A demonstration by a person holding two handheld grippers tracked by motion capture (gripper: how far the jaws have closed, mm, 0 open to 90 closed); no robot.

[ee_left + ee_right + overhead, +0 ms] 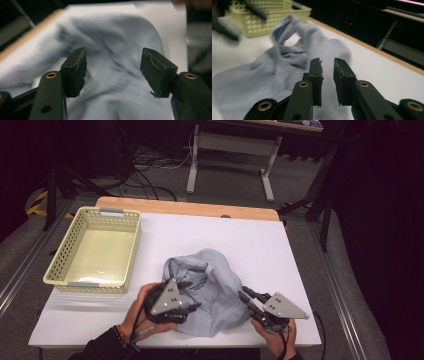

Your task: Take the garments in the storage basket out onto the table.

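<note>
**Grey-blue garment: crumpled, not yet folded or binned**

Grey-blue garment (212, 290): one item, heaped at the near middle of your white table (280, 250). Left gripper (113, 68): jaws spread wide over the cloth, gripping nothing. Right gripper (327, 71): jaws a narrow gap apart at the heap's right edge, no cloth pinched. Yellow basket (65, 255): far left, holding nothing. Judged status: early; you have smoothing or stowing left.

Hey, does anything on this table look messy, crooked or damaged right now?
The light blue shirt lies crumpled in a heap at the near edge of the table, not spread flat. The yellow basket sits straight. Nothing looks spilled or broken.
</note>
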